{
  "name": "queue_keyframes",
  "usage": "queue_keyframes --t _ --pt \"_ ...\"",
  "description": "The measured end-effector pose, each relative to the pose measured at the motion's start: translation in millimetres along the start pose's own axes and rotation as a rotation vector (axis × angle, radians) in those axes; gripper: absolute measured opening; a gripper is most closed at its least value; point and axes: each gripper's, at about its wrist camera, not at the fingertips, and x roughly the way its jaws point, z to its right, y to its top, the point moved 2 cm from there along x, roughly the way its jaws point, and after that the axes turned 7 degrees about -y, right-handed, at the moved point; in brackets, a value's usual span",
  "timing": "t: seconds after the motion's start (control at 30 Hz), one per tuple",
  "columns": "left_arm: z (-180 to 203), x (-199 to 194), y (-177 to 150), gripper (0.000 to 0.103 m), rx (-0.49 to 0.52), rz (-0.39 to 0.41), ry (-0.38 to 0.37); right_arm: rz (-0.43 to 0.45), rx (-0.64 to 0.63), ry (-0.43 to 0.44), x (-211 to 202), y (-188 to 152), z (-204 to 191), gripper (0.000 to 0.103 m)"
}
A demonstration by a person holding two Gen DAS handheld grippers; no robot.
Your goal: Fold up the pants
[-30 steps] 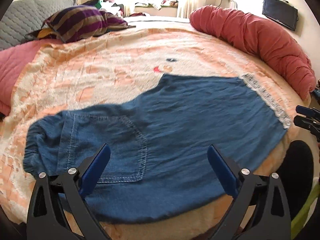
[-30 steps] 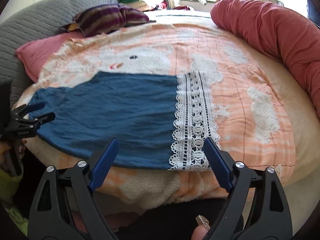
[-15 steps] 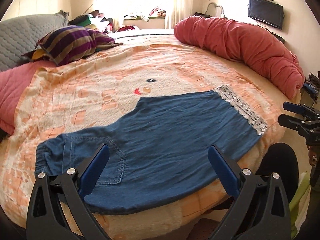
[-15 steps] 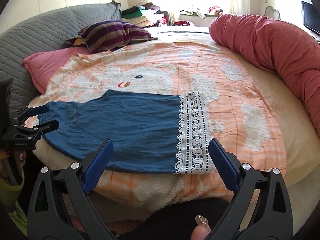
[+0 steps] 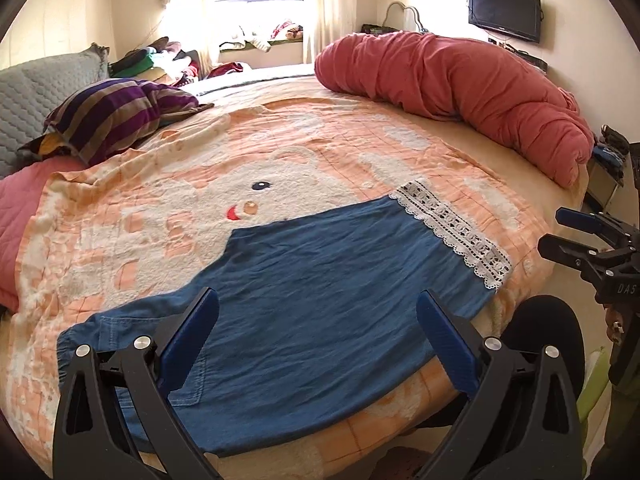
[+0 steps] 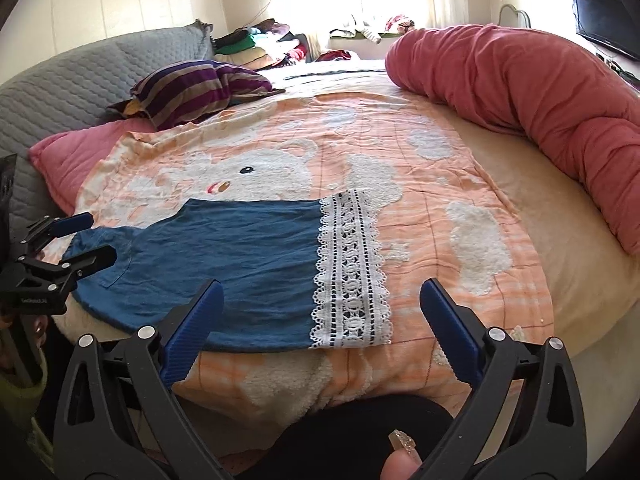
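Observation:
Blue denim pants [image 5: 320, 292] with a white lace hem [image 5: 452, 232] lie flat, folded leg on leg, near the front edge of the bed; they also show in the right wrist view [image 6: 240, 260], lace hem [image 6: 352, 268] to the right. My left gripper [image 5: 318, 320] is open and empty, hovering above the waist end. My right gripper [image 6: 320, 308] is open and empty, held off the bed's edge near the lace hem. Each gripper shows in the other's view: the right one [image 5: 560, 232], the left one [image 6: 88, 240].
The pants rest on an orange and white blanket [image 5: 160, 208]. A long red rolled duvet [image 5: 460, 88] lines the right side. A striped pillow [image 5: 116, 116] and a pink pillow [image 6: 72, 156] lie at the back left. A TV [image 5: 504, 12] hangs on the wall.
Both grippers have pulled back and up from the bed, so the pants look smaller and farther. The pants lie still and both grippers stay open.

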Motion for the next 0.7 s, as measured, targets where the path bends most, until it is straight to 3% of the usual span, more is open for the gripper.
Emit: queue_keyframes --t 0.37,0.7 --pt "12 41 4 0.098 0.04 -0.072 -0.029 -0.052 0.063 0.0 21 -13 15 0.093" --pt "25 105 45 0.098 0.103 -0.13 -0.069 -0.12 0.141 0.014 49 -23 28 0.093"
